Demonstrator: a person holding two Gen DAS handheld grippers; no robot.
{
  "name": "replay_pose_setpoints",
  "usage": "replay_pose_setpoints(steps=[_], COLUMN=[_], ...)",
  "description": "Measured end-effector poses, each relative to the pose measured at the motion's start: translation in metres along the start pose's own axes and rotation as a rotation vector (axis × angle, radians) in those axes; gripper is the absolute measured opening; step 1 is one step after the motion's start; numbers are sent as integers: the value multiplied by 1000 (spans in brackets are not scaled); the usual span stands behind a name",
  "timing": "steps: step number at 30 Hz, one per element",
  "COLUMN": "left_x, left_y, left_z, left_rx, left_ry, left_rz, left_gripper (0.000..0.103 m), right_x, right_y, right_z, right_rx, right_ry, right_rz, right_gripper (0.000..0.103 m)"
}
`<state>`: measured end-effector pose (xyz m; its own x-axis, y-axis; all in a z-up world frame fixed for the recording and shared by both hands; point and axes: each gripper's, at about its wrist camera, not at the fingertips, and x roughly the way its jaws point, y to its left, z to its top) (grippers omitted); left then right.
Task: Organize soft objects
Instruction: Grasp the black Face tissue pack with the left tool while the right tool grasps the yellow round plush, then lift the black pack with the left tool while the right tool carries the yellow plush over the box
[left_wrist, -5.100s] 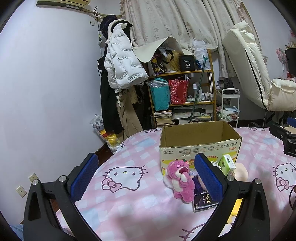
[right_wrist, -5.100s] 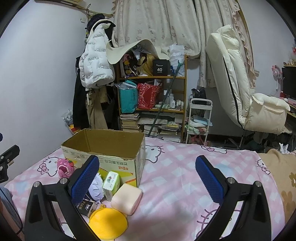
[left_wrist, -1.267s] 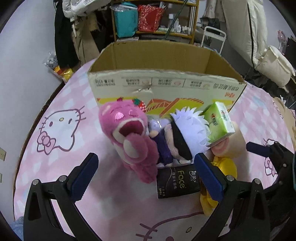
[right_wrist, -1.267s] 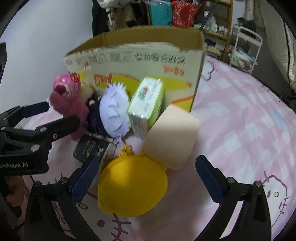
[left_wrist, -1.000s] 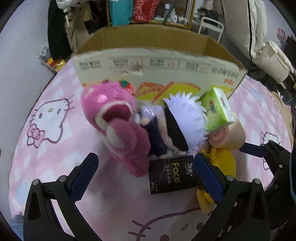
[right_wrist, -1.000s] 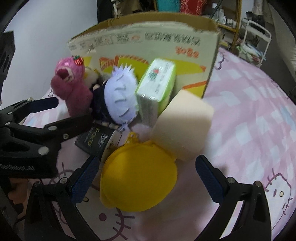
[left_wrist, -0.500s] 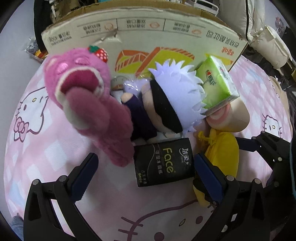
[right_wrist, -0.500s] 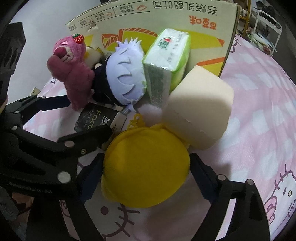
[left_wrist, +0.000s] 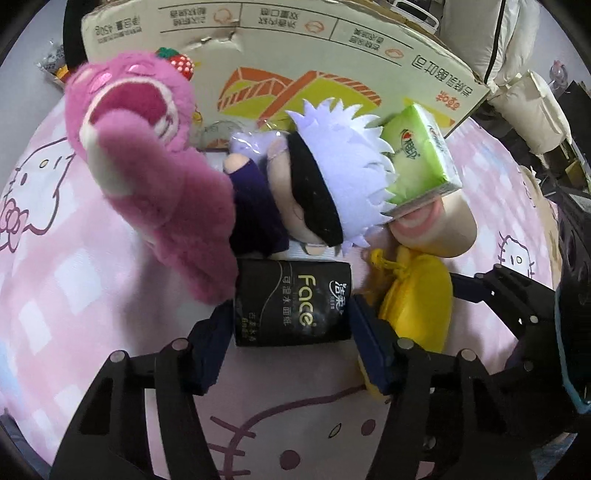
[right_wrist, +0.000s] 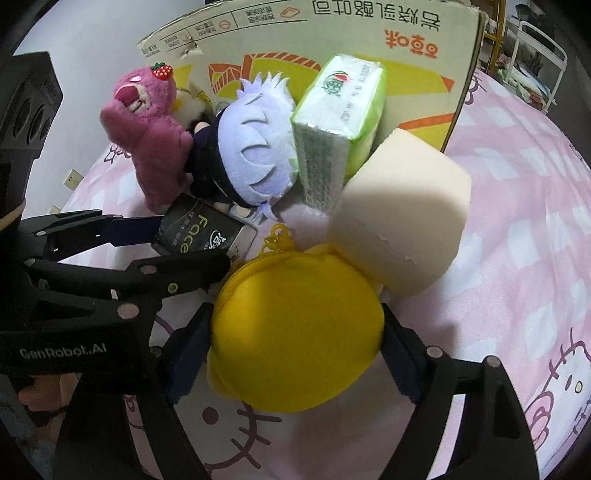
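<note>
The left tool (left_wrist: 291, 328) has its blue pads pressed against both short sides of the black tissue pack (left_wrist: 293, 303), holding it low at 6 o'clock on the pink checked bed cover (left_wrist: 77, 280). The right tool (right_wrist: 295, 343) is closed around the round yellow pouch (right_wrist: 295, 328), its pads touching the pouch's flanks. From the right wrist view, the cream sponge block (right_wrist: 402, 229) touches the pouch at 1 o'clock, and the green tissue pack (right_wrist: 340, 122) leans on the cardboard box (right_wrist: 332, 40) at 12 o'clock. The white-haired doll (right_wrist: 258, 162) lies just beyond the black pack at 11 o'clock, with the pink plush bear (right_wrist: 147, 125) touching its far side at 10 o'clock, both in front of the box wall.
</note>
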<state>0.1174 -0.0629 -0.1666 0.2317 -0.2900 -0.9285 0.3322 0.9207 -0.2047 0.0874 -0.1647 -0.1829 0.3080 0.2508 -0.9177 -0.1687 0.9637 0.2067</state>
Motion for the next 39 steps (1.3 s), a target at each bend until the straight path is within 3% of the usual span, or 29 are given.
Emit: replay_pose_setpoints(steps=[13, 24, 33, 39], left_x=[-16, -21, -58, -98], left_y=[12, 14, 13, 8], left_z=[-10, -16, -30, -40], left_rx=[-43, -49, -42, -18], left_ry=[6, 8, -135, -317], left_rz=[27, 48, 128, 185], left_gripper=[61, 60, 60, 60], right_x=[-4, -13, -43, -81], right_y=[0, 5, 7, 3], right_z=[-4, -10, -13, -17], right_rx=[35, 22, 52, 96], right_ry=[-8, -15, -131, -282], right_rz=[-4, -110, -133, -128], right_gripper=[84, 82, 78, 78])
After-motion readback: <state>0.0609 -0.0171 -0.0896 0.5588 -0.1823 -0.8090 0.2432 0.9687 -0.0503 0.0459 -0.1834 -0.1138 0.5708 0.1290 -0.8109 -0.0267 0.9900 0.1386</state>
